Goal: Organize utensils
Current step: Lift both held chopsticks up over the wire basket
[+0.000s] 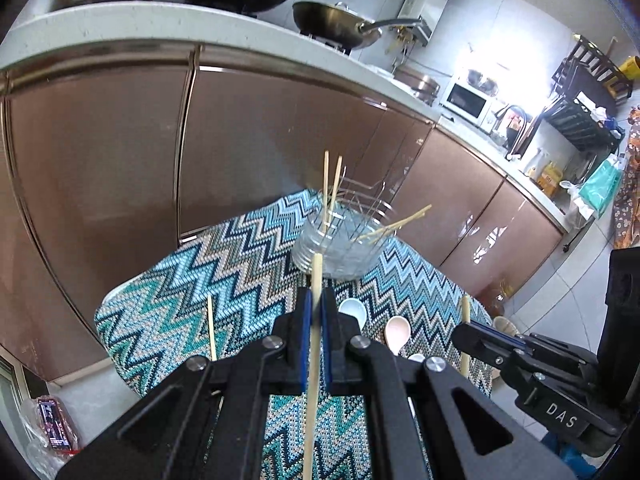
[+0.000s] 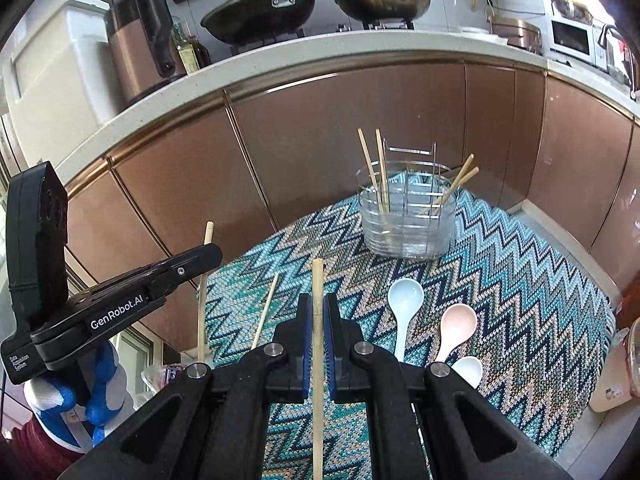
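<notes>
Presently four chopsticks stand in the holder, each hand-held gripper — left, right — clamps another, and one chopstick plus three spoons remain on the bench.

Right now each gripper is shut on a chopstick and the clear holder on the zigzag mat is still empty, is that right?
Not quite: the clear holder already has four chopsticks in it, as the right wrist view shows. Both the left gripper and right gripper do hold a chopstick.

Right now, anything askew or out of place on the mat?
One chopstick lies alone on the zigzag mat, and three spoons are still loose beside it. The holder stands upright with four chopsticks leaning apart. Nothing spilled or broken.
</notes>
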`<state>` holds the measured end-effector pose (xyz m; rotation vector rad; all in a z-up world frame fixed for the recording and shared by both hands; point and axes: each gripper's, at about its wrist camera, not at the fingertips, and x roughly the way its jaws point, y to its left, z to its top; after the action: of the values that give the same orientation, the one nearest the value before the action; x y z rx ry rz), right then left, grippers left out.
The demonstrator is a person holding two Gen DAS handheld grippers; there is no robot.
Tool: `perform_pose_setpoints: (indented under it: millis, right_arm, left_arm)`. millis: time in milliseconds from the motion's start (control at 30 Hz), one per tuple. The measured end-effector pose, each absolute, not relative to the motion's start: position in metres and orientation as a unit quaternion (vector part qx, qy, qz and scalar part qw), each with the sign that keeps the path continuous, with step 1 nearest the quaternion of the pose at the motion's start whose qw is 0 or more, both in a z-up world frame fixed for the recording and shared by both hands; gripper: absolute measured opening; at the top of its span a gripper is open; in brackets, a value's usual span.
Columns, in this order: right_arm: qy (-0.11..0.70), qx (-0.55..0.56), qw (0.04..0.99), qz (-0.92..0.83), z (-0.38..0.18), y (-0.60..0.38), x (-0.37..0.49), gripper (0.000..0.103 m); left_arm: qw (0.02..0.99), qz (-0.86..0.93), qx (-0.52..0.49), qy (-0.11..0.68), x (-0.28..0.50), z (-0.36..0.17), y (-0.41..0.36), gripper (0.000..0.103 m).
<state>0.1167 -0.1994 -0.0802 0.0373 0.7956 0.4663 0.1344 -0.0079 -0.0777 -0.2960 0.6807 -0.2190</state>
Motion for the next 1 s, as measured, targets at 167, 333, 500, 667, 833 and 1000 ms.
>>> perform_pose_setpoints:
  millis: [167, 333, 500, 667, 833, 1000]
  right_arm:
    - [0.366, 0.016, 0.903, 0.227, -0.066, -0.199, 0.114, 0.006]
    - [0.345, 0.019, 0.909, 0.231, -0.054, -0.201, 0.117, 0.006]
    - [0.328, 0.027, 0.914, 0.239, -0.044, -0.205, 0.125, 0.006]
    - [0.316, 0.032, 0.916, 0.243, -0.036, -0.208, 0.136, 0.006]
    - [0.304, 0.037, 0.919, 0.247, -0.028, -0.212, 0.149, 0.006]
    - [0.286, 0.042, 0.924, 0.252, -0.015, -0.215, 0.164, 0.006]
  left_arm:
    - [0.932, -0.104, -0.148, 0.312, 0.128, -0.065, -0.005, 0.004]
    - [0.935, -0.104, -0.153, 0.302, 0.132, -0.060, -0.004, 0.004]
    - [0.934, -0.103, -0.160, 0.302, 0.143, -0.063, -0.005, 0.004]
    - [0.933, -0.101, -0.165, 0.302, 0.156, -0.065, -0.006, 0.004]
    - [0.935, -0.099, -0.169, 0.295, 0.170, -0.060, -0.004, 0.004]
    - [0.938, -0.104, -0.178, 0.277, 0.183, -0.047, -0.001, 0.004]
